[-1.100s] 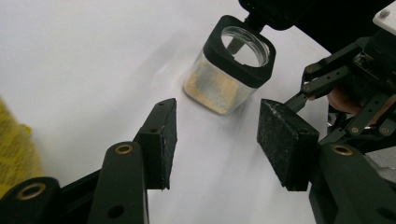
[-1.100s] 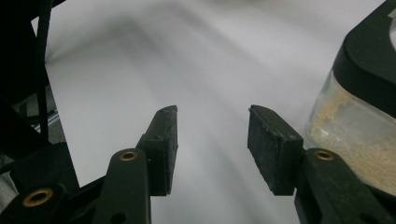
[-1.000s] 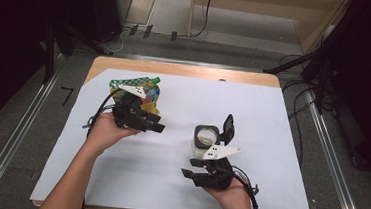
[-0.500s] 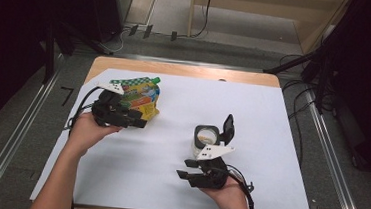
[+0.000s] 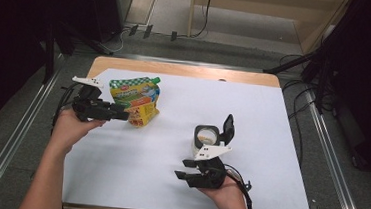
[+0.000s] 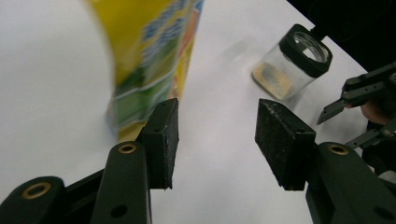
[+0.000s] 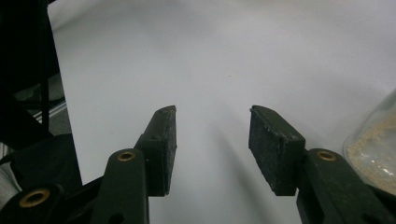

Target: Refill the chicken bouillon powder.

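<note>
**Bench stock: one pouch, one jar, two grippers with nothing held**

Your left gripper (image 5: 120,114), left of centre in the high view, has its jaws spread apart with nothing between them, just beside the pouch. Pouch (image 5: 136,99): yellow and green, printed, upper left on the white bench (image 5: 271,141). Jar (image 5: 207,137): clear glass, black collar, hinged lid tipped open, a little tan powder inside, right of centre. Your right gripper (image 5: 184,168), lower centre, has its jaws parted over bare bench, with the jar (image 7: 373,154) just beside it at the right edge of its own view.
</note>
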The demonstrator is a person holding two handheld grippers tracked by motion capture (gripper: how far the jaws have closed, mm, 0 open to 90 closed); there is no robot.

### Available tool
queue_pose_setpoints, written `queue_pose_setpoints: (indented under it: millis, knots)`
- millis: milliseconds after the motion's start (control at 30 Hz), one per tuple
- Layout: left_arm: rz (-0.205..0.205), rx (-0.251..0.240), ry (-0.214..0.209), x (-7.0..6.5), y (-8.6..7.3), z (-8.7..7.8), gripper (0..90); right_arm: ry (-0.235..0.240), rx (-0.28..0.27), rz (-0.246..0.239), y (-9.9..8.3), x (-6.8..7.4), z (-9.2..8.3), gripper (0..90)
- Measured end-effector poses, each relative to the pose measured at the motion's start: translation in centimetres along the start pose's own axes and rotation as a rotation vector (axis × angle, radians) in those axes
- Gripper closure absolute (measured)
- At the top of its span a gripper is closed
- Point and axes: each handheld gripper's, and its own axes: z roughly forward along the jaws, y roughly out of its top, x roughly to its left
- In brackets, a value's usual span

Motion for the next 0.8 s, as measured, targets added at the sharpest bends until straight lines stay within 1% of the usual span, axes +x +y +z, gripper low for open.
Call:
queue_pose_setpoints:
  millis: [67,167,233,300,367,433,600,700,733,800]
  knots:
    - [-0.016,-0.013,0.003,0.5,-0.2,-0.5,50.3,-0.007,0.005,-0.012,0.0,0.0,0.1,52.8]
    - [-0.032,-0.019,0.019,1.2,-0.5,-1.1,50.5,-0.014,0.011,-0.017,-0.1,0.1,0.1,52.7]
    - [-0.037,-0.015,0.034,1.6,-0.6,-1.4,50.8,-0.014,0.014,-0.018,-0.1,0.1,0.1,52.6]
    - [-0.046,-0.011,0.063,1.9,-0.6,-1.6,50.7,-0.014,0.016,-0.017,-0.1,0.1,0.2,52.5]
    - [-0.044,-0.010,0.086,2.2,-0.4,-1.7,49.9,-0.013,0.016,-0.016,0.0,0.1,0.2,52.4]
    - [-0.038,-0.018,0.081,2.4,-0.1,-1.6,49.5,-0.009,0.017,-0.013,0.0,0.2,0.4,52.2]
    - [-0.026,-0.014,0.074,2.6,0.9,-0.6,49.7,-0.003,0.012,-0.008,0.3,0.3,0.7,51.7]
    - [-0.026,-0.033,0.059,2.7,1.4,0.1,50.9,0.002,0.013,-0.006,0.6,0.5,1.0,51.3]
    - [-0.032,-0.030,0.056,2.7,1.6,0.3,51.5,0.001,0.010,-0.014,0.8,0.5,1.1,51.1]
    - [-0.030,-0.038,0.057,2.7,1.9,0.6,52.5,0.002,0.012,-0.019,1.1,0.6,1.3,50.7]
